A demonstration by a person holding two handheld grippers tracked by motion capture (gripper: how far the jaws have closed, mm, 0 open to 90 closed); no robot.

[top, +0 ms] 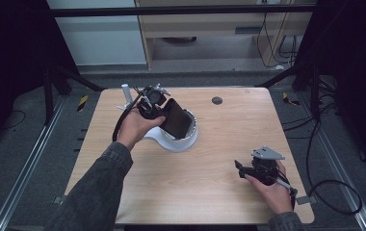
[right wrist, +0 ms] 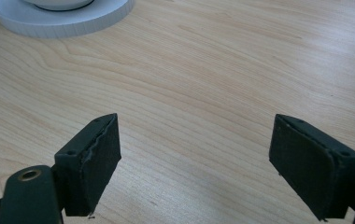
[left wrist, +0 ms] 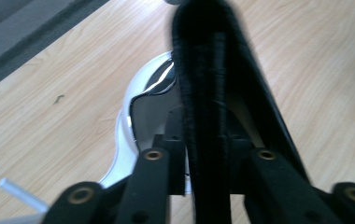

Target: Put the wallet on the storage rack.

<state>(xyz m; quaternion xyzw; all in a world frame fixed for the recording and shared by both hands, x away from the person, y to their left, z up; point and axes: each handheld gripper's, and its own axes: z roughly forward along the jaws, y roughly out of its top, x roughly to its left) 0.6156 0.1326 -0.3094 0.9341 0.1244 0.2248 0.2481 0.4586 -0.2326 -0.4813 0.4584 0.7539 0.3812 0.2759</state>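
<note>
The right gripper (top: 241,169) rests low on the near right part of the table (top: 229,144), its jaws standing wide apart with only bare wood grain between the pads (right wrist: 91,163); it holds nothing and takes no part in the work for now. Far ahead of those pads, at the top left of the right gripper view, the ribbed edge of the white stand (right wrist: 63,18) can be seen, well apart from them.

The left gripper (top: 164,115) is where the work is. Its jaws close on a flat black slab, seemingly a phone (top: 176,122), held tilted with its lower end inside the white stand (top: 178,139). In the left gripper view the phone (left wrist: 203,93) runs edge-on straight up between the fingers (left wrist: 154,177), which sit tight against it on both sides, and beyond their tips the stand's white rim (left wrist: 124,126) curves round its far end. Whether that end already bears on the stand's floor cannot be told.

So the carrying looks done and the placing is partly done: the phone is over and partly in the stand, but not yet let go. What seems left is to settle it fully, spread the jaws and draw the left hand (top: 133,127) away. A white upright post (top: 126,92) stands just beyond the left gripper, untouched.
</note>
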